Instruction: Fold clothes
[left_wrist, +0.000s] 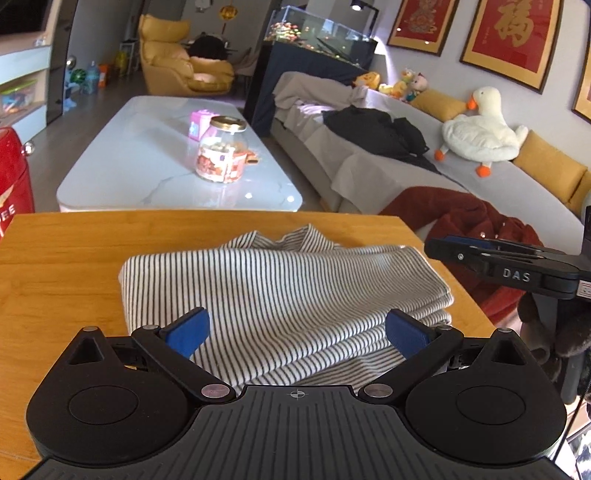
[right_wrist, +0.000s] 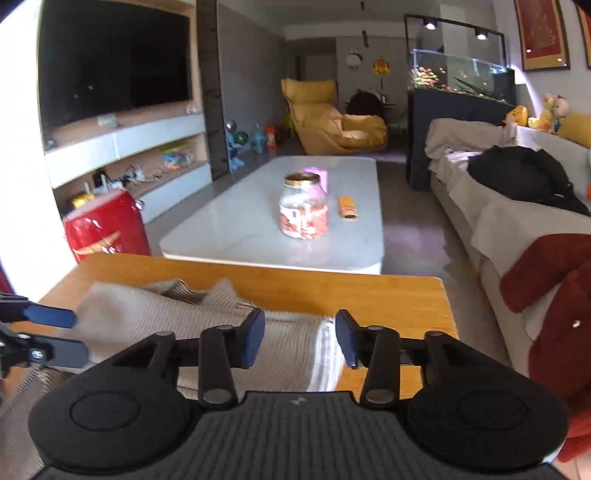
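Observation:
A black-and-white striped garment (left_wrist: 280, 291) lies folded in a rough rectangle on the wooden table (left_wrist: 66, 273), collar at the far side. My left gripper (left_wrist: 297, 332) is open, its blue pads spread over the garment's near edge, not holding it. My right gripper (right_wrist: 300, 339) is open above the garment's right edge (right_wrist: 325, 354), where the cloth shows blurred between the jaws. The right gripper also shows in the left wrist view (left_wrist: 498, 260) off the table's right side. The left gripper shows at the left of the right wrist view (right_wrist: 48, 332).
A white coffee table (left_wrist: 147, 155) with a glass jar (left_wrist: 221, 151) stands beyond the wooden table. A grey sofa (left_wrist: 461, 184) on the right holds a dark red coat (left_wrist: 461, 221), black clothing (left_wrist: 376, 133) and a plush goose (left_wrist: 480, 129). A red can-shaped object (right_wrist: 105, 229) stands at the left.

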